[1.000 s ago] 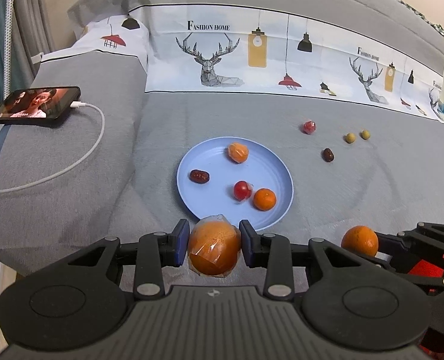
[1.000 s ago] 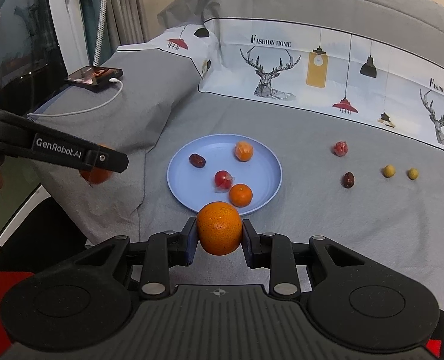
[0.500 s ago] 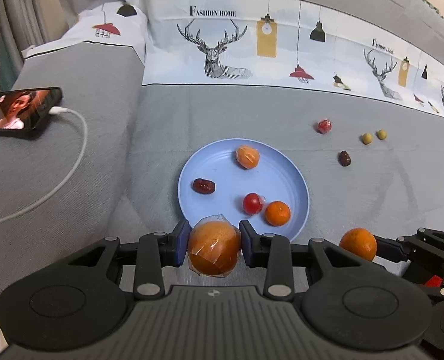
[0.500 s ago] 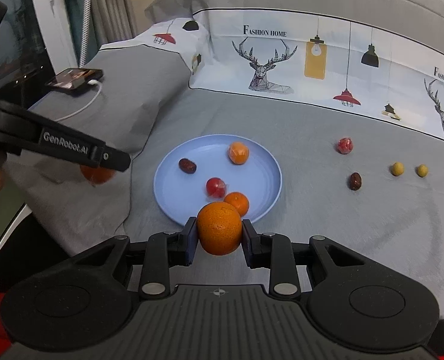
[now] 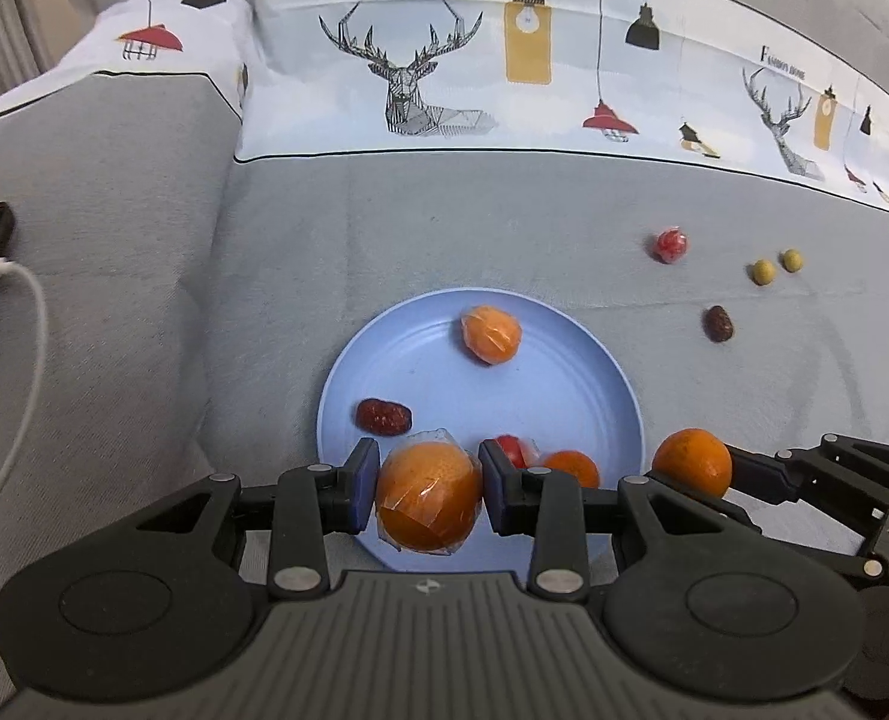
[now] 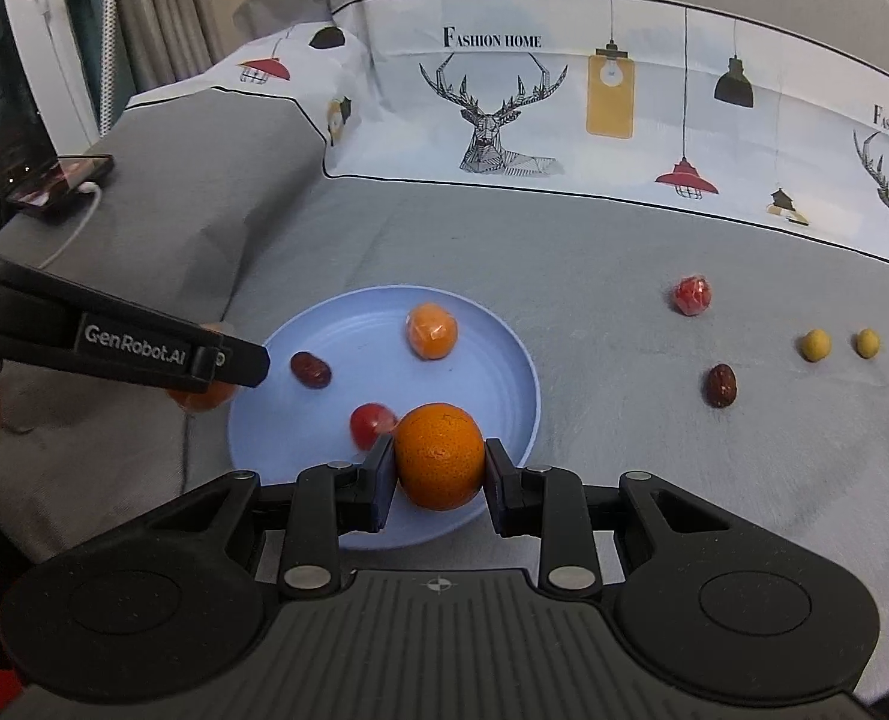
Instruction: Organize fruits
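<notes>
blue plastic fills more of both views now: the blue plate (image 5: 564, 384) has grown and slid toward the fingers compared with a second ago, so both hands have carried their loads in over the bed (image 5: 384, 228) and down toward it. left gripper (image 5: 429, 492) is pinching the film-wrapped orange (image 5: 429, 495) between its blue pads, same bite as before, and it now hangs over the near rim of the plate. right gripper (image 6: 438, 465) is pinching the bare orange (image 6: 440, 456), pads tight on both flanks, poised above the plate's near right portion; it hides the small orange that the left view shows there (image 5: 573, 467).

reading it as a twin delivery nearly home, release looks like the next call, though neither fruit is touching the plate yet as far as i can tell.

already on the plate: a wrapped orange (image 6: 431, 330) at the back, a red date (image 6: 311, 369) on the left, a wrapped red fruit (image 6: 371, 425) near the front. waiting out on the grey bedspread to the right: another wrapped red fruit (image 6: 691, 295), a dark date (image 6: 721, 385), two little yellow-green fruits (image 6: 815, 344), all well apart from the plate.

the wrapped orange looks glossy, its film crinkled and peaking at the top; the bare one is matte and pitted.
</notes>
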`<state>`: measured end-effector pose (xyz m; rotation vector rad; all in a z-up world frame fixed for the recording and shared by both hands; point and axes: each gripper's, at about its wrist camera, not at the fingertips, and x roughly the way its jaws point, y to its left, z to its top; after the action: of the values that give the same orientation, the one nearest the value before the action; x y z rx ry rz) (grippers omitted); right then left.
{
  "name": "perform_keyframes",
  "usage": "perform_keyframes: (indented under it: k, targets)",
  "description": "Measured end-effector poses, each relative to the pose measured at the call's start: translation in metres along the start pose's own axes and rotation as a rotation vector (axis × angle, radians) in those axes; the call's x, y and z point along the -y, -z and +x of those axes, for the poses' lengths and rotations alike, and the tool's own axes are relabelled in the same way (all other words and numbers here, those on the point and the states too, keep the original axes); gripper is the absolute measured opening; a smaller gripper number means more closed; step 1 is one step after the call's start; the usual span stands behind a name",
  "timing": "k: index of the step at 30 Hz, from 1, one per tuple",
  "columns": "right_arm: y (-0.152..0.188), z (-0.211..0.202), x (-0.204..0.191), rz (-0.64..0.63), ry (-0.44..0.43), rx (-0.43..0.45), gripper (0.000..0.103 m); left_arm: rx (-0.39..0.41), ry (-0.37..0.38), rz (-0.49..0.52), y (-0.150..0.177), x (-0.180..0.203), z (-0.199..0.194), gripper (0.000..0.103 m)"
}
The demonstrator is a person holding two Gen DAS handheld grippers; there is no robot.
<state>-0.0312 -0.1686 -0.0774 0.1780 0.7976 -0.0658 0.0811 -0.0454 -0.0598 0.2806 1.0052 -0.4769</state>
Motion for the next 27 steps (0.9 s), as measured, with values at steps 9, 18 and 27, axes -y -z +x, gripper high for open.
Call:
perform_keyframes:
  k: [9,18,27]
  targets:
    - [-0.005,0.033,0.003,-0.018,-0.01,-0.037,0.032,-0.05,-0.019,0.004,-0.008,-0.006,0.042,0.04]
    - [-0.017,0.047,0.004,-0.03,-0.028,-0.042,0.072,0.06,-0.077,0.03,-0.01,-0.003,0.033,0.103]
    - [0.005,0.002,0.007,-0.011,-0.01,-0.084,0.098,0.002,-0.08,0.022,0.025,0.0,-0.009,0.103]
